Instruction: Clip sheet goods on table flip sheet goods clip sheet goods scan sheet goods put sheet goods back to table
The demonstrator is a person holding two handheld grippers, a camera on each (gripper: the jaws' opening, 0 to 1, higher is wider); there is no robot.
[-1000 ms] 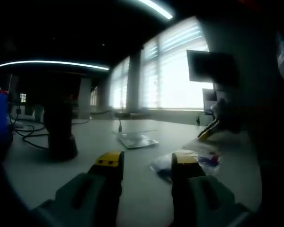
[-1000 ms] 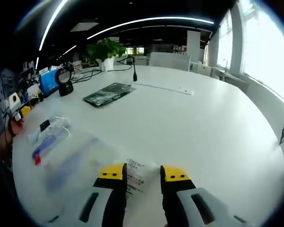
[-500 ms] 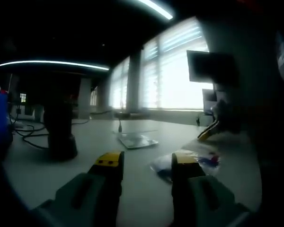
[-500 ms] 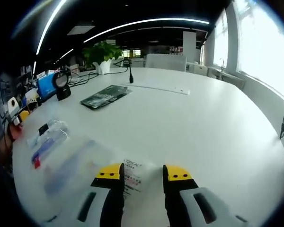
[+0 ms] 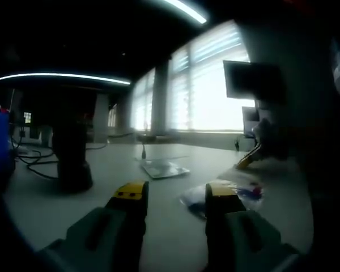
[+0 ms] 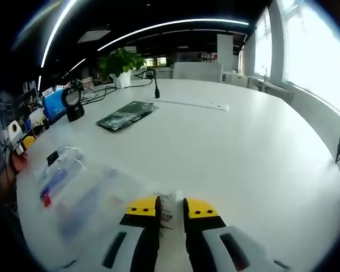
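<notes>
Narrower than a moment ago, my right gripper pinches the clear sheet goods packet's label edge between both jaws; my left gripper hovers spread, touching nothing.

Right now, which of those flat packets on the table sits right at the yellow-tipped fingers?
The clear packet with the white label, between the right gripper fingers; the dark packet lies farther off.

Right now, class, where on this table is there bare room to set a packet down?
The table is bare right of the dark packet, toward the windows. The near left is crowded: clear packets, a small packet, with the right gripper closing there.
</notes>
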